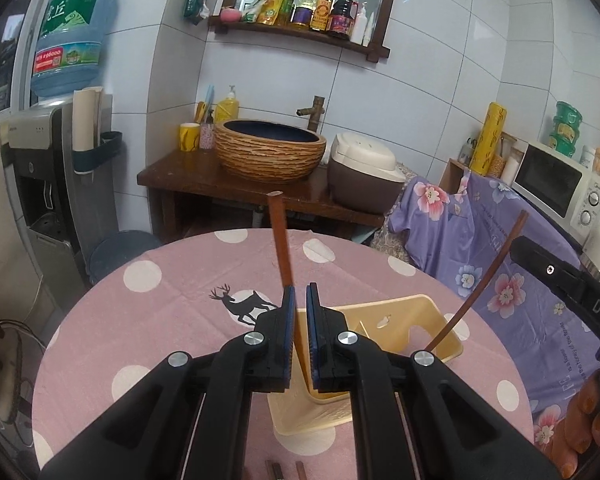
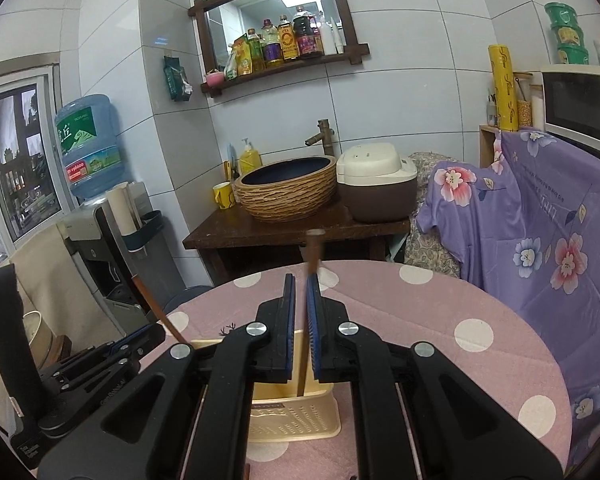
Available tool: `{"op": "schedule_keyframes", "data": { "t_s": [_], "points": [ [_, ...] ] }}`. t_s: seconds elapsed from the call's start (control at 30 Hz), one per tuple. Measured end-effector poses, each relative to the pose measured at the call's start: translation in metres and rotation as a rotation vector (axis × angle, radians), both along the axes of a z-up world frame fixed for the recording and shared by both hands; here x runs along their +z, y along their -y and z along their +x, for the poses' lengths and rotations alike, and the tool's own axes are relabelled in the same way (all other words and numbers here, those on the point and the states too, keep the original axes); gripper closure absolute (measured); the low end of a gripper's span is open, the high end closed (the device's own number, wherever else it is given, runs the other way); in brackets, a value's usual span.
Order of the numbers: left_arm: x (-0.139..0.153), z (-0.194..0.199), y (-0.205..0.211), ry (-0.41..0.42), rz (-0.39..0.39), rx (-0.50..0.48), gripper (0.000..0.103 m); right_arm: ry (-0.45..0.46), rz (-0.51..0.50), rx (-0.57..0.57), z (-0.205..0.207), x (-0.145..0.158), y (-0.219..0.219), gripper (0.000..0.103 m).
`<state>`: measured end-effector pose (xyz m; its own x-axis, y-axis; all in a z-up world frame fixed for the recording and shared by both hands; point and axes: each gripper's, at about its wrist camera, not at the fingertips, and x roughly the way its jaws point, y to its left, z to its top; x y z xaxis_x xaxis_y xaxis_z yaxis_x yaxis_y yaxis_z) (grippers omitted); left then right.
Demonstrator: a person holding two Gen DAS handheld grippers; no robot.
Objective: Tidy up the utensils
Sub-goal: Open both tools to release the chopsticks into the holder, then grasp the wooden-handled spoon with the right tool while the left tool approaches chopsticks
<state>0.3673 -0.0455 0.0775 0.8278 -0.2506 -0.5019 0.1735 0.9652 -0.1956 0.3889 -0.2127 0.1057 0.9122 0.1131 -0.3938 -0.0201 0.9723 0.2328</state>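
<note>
A cream plastic utensil holder (image 1: 380, 320) stands on the pink dotted tablecloth; it also shows in the right wrist view (image 2: 300, 412). My left gripper (image 1: 299, 296) holds a brown chopstick (image 1: 280, 236) upright over the holder, jaws nearly closed on it. My right gripper (image 2: 299, 288) holds another brown chopstick (image 2: 314, 252) upright, its lower end inside the holder. That chopstick also shows in the left wrist view (image 1: 484, 280), slanting into the holder. The left gripper's chopstick (image 2: 156, 308) shows at the left in the right wrist view.
The round table (image 1: 148, 320) has a pink cloth with white dots and a deer print. More brown sticks (image 1: 284, 470) lie at its near edge. Behind stand a basin counter (image 1: 268, 152), a rice cooker (image 1: 364, 172), a water dispenser (image 1: 40, 184) and a purple-draped cabinet (image 1: 500, 256).
</note>
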Motion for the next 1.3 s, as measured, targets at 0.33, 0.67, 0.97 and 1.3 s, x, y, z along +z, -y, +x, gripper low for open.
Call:
{"op": "schedule_keyframes", "data": {
  "t_s": [0.33,0.67,0.97,1.3],
  "points": [
    [-0.007,-0.055,-0.017,0.025,-0.023,-0.04,0.03,0.03,-0.075,-0.031,-0.04,-0.014,-0.008,0.048],
    [-0.078,-0.108,-0.057,-0.136,0.024,0.025,0.023,-0.18,-0.103,-0.053,-0.099,-0.09,0.006,0.047],
    [-0.133,-0.131,-0.067,-0.27,0.06,0.032,0.038,-0.368,-0.075,-0.101,-0.131,-0.162,0.02,0.051],
    [-0.146,-0.137,-0.06,-0.297,0.068,0.009,0.045,-0.495,-0.025,-0.092,-0.13,-0.196,0.008,0.065]
  ]
}}
